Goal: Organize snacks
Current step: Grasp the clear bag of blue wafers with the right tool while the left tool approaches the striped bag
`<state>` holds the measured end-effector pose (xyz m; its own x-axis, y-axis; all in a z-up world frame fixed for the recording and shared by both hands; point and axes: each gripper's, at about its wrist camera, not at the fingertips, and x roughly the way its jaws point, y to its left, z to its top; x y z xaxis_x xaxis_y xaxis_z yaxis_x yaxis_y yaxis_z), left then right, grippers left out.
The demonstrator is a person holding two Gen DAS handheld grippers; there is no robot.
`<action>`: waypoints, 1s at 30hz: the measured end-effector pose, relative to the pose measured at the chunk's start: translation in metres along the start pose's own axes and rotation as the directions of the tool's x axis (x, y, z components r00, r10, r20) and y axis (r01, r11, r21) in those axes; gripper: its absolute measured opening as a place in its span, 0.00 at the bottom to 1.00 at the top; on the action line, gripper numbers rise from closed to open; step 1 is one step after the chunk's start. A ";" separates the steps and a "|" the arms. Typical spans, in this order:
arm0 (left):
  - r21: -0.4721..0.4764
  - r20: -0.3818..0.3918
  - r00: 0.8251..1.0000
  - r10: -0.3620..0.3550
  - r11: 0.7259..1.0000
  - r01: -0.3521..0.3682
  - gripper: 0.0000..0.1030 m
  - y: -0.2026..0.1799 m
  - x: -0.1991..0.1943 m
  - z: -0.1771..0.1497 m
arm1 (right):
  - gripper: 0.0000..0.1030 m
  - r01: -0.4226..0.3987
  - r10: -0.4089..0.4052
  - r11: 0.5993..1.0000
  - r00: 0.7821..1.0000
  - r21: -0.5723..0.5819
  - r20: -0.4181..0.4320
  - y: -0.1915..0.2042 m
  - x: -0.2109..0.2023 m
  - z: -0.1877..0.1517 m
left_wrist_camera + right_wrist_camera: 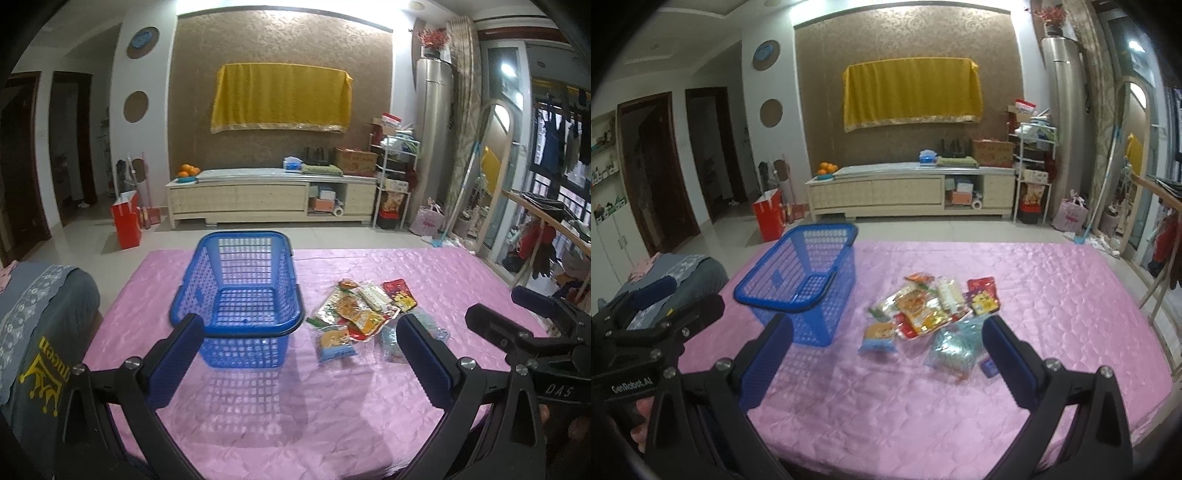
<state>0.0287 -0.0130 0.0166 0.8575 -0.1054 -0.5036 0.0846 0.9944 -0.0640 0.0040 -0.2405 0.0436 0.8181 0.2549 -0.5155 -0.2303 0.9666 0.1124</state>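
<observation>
A blue plastic basket (236,295) stands empty on the pink tablecloth (295,406); it also shows in the right wrist view (801,284). A pile of snack packets (364,310) lies just right of it, seen in the right wrist view (923,314) with a pale blue-green bag (955,345) nearest. My left gripper (295,332) is open and empty, held above the table short of the basket. My right gripper (886,332) is open and empty, short of the snacks. The right gripper also shows in the left wrist view (517,314).
A grey-covered seat (40,332) stands at the table's left edge. A TV cabinet (269,195) and a red bag (127,221) stand on the floor beyond the table. A wooden rack with clothes (546,229) is at the right.
</observation>
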 end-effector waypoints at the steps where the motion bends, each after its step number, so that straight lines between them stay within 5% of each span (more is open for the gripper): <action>1: 0.001 -0.007 1.000 -0.011 1.000 0.011 1.00 -0.002 0.004 0.003 | 1.00 -0.001 0.001 1.000 1.000 0.007 0.005 -0.004 0.001 0.002; 9: 0.041 -0.119 0.990 -0.080 0.996 0.085 1.00 -0.032 0.053 0.016 | 1.00 -0.016 0.019 0.999 0.998 0.052 -0.061 -0.048 0.028 0.009; 15: 0.022 -0.222 0.964 -0.144 0.988 0.153 1.00 -0.058 0.097 0.013 | 1.00 -0.034 0.044 0.998 0.985 0.062 -0.170 -0.081 0.063 0.004; 30: 0.048 -0.376 0.917 -0.135 0.985 0.164 1.00 -0.112 0.185 0.006 | 1.00 -0.039 0.074 0.994 0.932 0.104 -0.356 -0.154 0.139 -0.010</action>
<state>0.1811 -0.1437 -0.0643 0.5839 -0.2351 -0.7771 0.2489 0.9629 -0.1043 0.1483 -0.3540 -0.0540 0.5576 0.2991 -0.7744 -0.2057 0.9535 0.2202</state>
